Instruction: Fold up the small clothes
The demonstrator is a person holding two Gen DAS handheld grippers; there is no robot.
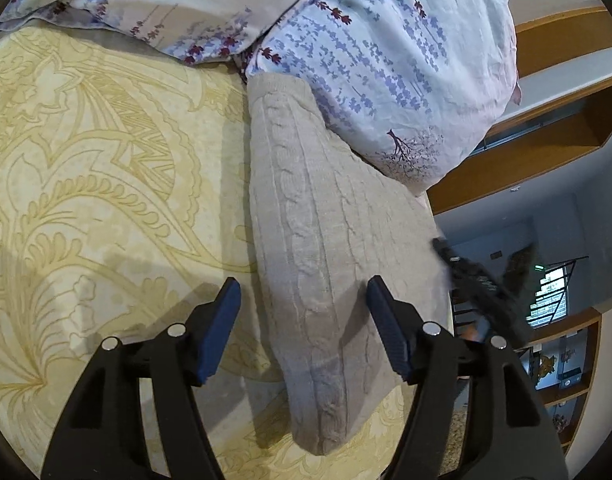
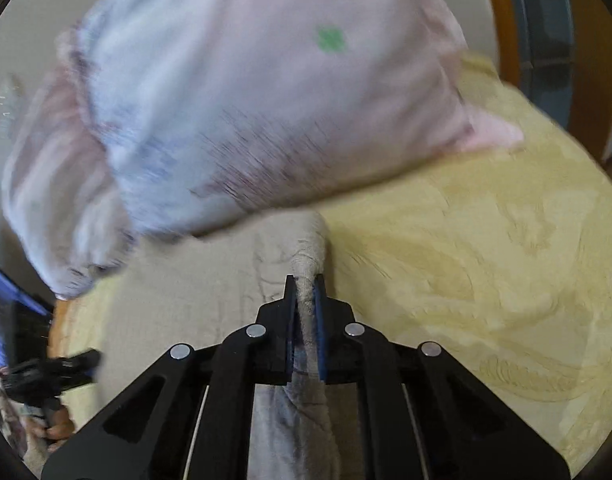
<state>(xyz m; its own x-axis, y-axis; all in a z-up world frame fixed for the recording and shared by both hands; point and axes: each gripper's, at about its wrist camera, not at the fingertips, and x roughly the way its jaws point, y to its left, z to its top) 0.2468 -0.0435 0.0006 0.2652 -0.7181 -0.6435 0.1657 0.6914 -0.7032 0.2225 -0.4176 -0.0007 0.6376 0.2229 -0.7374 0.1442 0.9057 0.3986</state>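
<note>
Yellow patterned bed sheet (image 1: 85, 168); floral pillow (image 1: 386, 60) at its edge. Left gripper (image 1: 303, 292) apart over sweater (image 1: 318, 240); right gripper (image 2: 304, 284) clamps the sweater. Wooden shelves (image 1: 562, 152) beyond.

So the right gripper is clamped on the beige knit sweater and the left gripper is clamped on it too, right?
Not quite. The left gripper is open, its fingers either side of the sweater, as the left wrist view shows. The right gripper is clamped on the sweater.

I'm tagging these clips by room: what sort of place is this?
Most likely a bedroom at home. The work surface is a bed under a yellow patterned bedsheet, with floral pillows piled at its head, and a beige cable-knit sweater lying on it. Wooden shelving stands beyond the bed.
</note>
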